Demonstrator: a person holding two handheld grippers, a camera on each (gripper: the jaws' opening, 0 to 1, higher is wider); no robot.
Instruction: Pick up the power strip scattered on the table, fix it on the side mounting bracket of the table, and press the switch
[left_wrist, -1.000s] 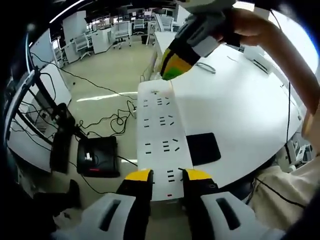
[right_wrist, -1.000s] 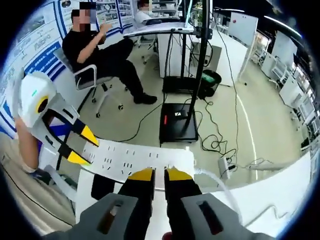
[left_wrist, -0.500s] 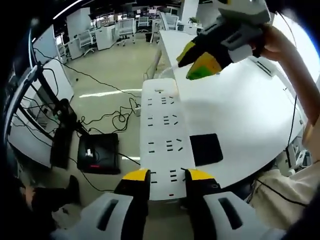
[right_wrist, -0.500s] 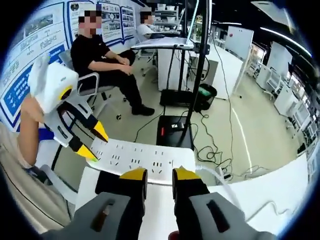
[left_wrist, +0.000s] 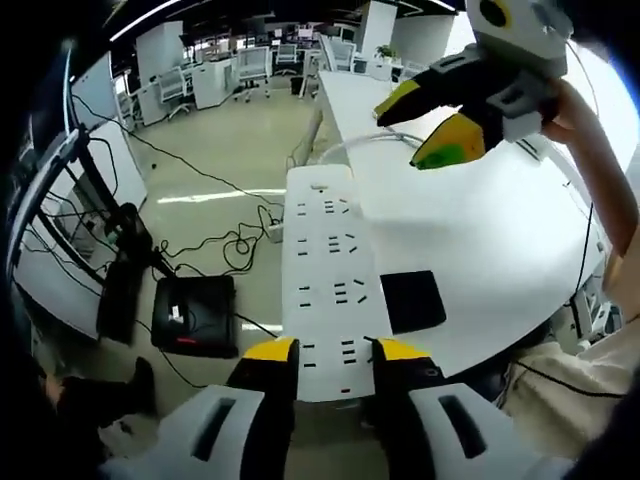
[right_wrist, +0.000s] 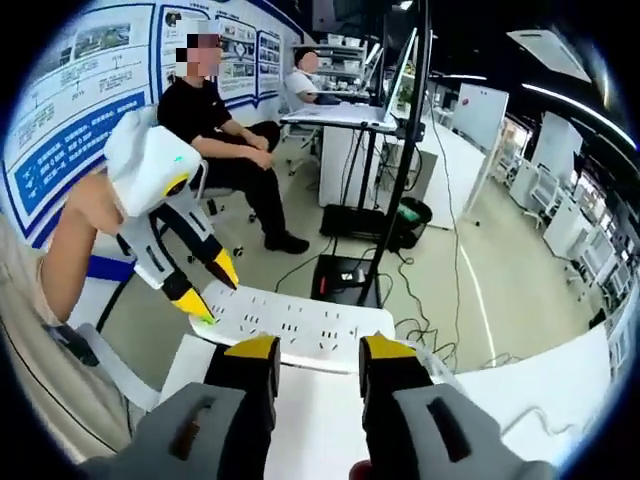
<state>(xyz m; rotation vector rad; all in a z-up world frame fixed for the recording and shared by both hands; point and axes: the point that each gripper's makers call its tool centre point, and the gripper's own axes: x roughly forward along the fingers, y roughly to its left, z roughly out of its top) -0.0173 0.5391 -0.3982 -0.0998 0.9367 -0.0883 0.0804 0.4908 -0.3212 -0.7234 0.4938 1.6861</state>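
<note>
Currently the left gripper (left_wrist: 330, 352) clamps its jaws on the near end of the long white multi-socket power strip (left_wrist: 328, 268) at the white tabletop (left_wrist: 480, 240) edge, while the right gripper (right_wrist: 315, 352) hovers wide open, empty; fixing is judged in hand, with pressing the switch next.

My power strip (left_wrist: 328, 280) is a long white bar with several rows of dark socket slots along its top face and a small red mark near the end closest to me. It lies flat along the edge of the white table (left_wrist: 480, 230), socket face up. In the right gripper view the power strip (right_wrist: 300, 325) runs crosswise along that same edge, and a pale cord (right_wrist: 440, 362) curves away from its end onto the table.
</note>
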